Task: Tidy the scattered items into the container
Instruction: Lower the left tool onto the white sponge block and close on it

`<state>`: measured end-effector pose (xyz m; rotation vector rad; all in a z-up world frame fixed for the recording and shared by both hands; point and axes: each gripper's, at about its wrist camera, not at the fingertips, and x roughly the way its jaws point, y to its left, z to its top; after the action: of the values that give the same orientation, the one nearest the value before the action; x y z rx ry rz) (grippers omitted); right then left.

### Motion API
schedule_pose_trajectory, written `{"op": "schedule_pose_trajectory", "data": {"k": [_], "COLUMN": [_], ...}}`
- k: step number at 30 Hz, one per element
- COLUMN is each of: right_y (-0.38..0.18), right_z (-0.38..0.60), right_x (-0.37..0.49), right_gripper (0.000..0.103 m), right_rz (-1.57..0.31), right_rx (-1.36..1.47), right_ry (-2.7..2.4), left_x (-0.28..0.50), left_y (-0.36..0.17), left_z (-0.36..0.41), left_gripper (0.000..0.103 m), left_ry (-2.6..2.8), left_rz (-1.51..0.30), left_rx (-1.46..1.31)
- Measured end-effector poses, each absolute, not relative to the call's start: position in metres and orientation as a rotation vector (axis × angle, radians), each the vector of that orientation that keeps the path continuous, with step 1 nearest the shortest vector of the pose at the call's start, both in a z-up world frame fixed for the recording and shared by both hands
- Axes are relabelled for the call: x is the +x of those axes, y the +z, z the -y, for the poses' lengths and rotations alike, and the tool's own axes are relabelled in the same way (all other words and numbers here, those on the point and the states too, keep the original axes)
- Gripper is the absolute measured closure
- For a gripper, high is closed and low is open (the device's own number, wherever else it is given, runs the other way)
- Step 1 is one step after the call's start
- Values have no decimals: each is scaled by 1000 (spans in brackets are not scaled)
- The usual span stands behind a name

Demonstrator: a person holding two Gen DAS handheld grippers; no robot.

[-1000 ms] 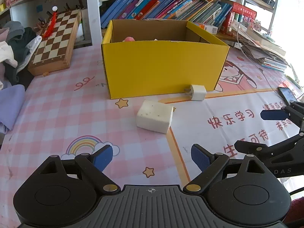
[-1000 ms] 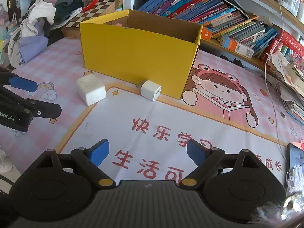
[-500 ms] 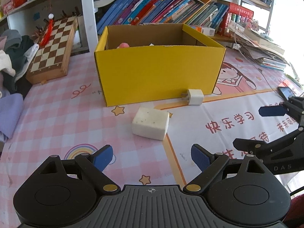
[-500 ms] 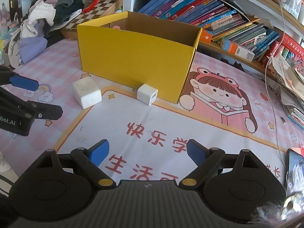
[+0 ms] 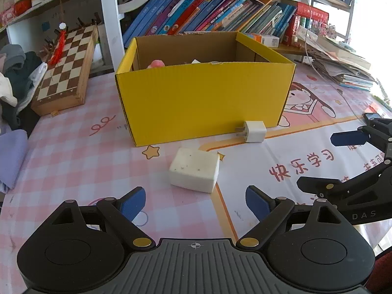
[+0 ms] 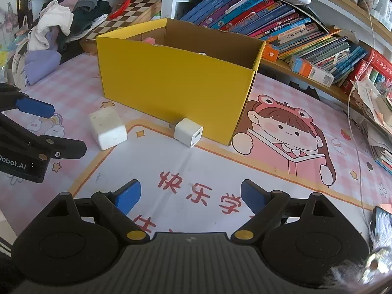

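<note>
A yellow cardboard box [image 5: 203, 103] stands open on the table, with a pink thing [image 5: 156, 63] inside; it also shows in the right wrist view [image 6: 176, 85]. A white speckled block [image 5: 194, 170] lies in front of it, just ahead of my open, empty left gripper [image 5: 194, 202]. A white charger plug [image 5: 253, 131] lies against the box's front wall. In the right wrist view the block [image 6: 107, 128] and plug [image 6: 188, 132] lie ahead of my open, empty right gripper [image 6: 189, 196].
A chessboard box [image 5: 65, 67] and a pile of clothes [image 5: 14, 78] sit at the left. Bookshelves [image 5: 208, 17] run behind the box. Stacked papers [image 5: 343, 66] and a phone [image 6: 382, 223] lie at the right. The right gripper's arm [image 5: 355, 183] reaches in beside my left gripper.
Both grippers have moved forward toward the box, so the block and plug look nearer and larger. Both stay open. No object has moved.
</note>
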<state>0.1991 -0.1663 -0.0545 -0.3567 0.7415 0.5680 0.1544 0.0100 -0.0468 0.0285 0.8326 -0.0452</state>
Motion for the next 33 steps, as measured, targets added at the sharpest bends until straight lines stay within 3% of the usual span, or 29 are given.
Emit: {"op": "schedule_pose_trajectory", "data": {"k": [23,33], "right_y": [-64,-73], "right_z": [147,140], "right_x": [239,258], "right_gripper": [17,21], "right_rz": [-740,-764], "right_rx": [-382,-363], "right_ry": [644,645], "left_x": [189,206], "left_y": [-61,-73], "left_z": [-11,-8], "left_gripper": [21,45], "left_ry": [-34,-55], "left_rz": [-858,-886], "left_rx": [35,55]}}
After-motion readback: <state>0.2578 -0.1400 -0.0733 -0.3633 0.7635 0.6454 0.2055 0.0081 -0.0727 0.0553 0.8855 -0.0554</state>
